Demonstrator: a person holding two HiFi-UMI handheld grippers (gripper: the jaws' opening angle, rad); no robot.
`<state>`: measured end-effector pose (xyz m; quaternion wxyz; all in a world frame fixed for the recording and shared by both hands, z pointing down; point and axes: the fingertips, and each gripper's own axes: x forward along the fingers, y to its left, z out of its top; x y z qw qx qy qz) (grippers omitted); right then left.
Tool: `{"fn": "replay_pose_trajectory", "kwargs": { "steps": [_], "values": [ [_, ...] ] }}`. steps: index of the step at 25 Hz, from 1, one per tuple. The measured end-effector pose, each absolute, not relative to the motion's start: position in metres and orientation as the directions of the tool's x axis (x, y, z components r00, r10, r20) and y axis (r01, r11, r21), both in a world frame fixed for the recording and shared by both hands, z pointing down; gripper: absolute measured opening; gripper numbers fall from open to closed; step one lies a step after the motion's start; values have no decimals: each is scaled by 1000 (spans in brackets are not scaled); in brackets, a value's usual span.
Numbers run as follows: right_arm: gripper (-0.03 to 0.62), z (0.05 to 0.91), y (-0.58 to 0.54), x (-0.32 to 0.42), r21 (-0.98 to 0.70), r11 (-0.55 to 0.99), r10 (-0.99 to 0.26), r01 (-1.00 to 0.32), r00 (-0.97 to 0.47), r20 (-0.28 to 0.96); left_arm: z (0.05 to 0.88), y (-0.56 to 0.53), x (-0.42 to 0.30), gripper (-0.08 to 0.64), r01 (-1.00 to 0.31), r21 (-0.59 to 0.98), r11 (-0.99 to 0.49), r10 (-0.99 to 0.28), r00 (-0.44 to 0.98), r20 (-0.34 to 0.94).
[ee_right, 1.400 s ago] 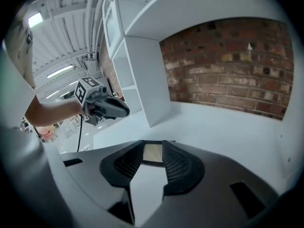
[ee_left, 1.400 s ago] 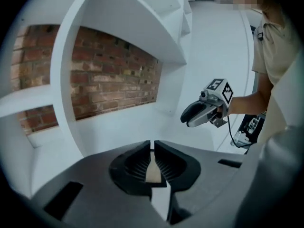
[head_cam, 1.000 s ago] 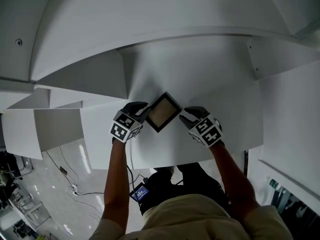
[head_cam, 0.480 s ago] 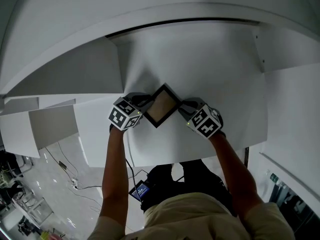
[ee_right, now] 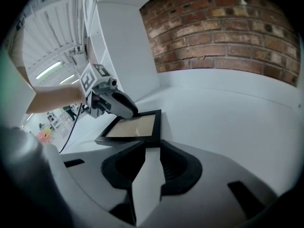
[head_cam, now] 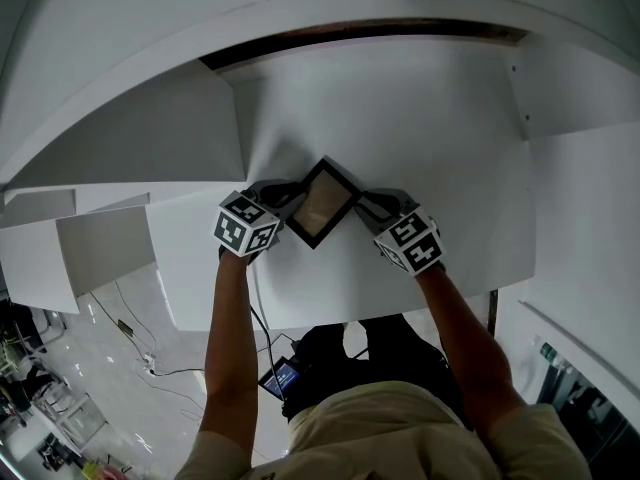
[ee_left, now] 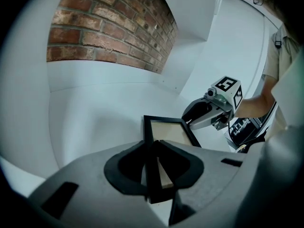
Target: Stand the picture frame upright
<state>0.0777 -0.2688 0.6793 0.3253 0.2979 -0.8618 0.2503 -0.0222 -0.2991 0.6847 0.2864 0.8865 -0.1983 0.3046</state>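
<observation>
We see little change in the frame point(head_cam: 322, 205) itself. It lies flat, or nearly so, on the white shelf point(head_cam: 420, 148), one corner pointing at the brick wall point(ee_left: 109, 27), just as it did a second ago. The change is in the grips.

Both tools have settled lower and closer onto opposite corners. The left hand-held gripper point(ee_left: 154, 142) has just been opening its jaws, and the frame's dark rail now runs between them. The tips sit against the rail on either side, so we read this as a hold on the frame, though probably a light one. The right hand-held gripper point(ee_right: 153, 143) has just been closing its jaws, but they stand apart. Bare shelf shows through the gap, and the frame's near corner lies just at the tips, not between the pads.

For the task, we judge this to be the end of the approach, with nothing yet lifted. Only the left side has the frame, and the right merely meets its corner. We think the right jaws need to take the corner, or brace it, before the far edge is tipped up. With one loose hold, the frame could pivot or slide on the smooth shelf when raised. We cannot see a back stand from here.
</observation>
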Motion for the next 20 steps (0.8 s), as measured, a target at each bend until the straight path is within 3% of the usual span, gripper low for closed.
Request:
{"fn": "replay_pose_trajectory", "kwargs": {
  "steps": [6,8,12,20],
  "values": [
    [94,658,-281,75,-454,533,-453,-714,-694,559,677,-301,-31,67,-598,398,-696,-296,743,600],
    [11,656,-286,74,-550,443,-498,-708,-704,506,674,-300,-32,67,-610,397,-686,-328,746,579],
    [6,653,-299,75,-664,324,-570,-674,-699,431,671,-302,-34,67,-634,385,-671,-377,738,559],
    [8,625,-319,67,-796,336,-578,-503,-778,247,663,-300,-38,67,-642,358,-678,-436,743,507]
  ]
}}
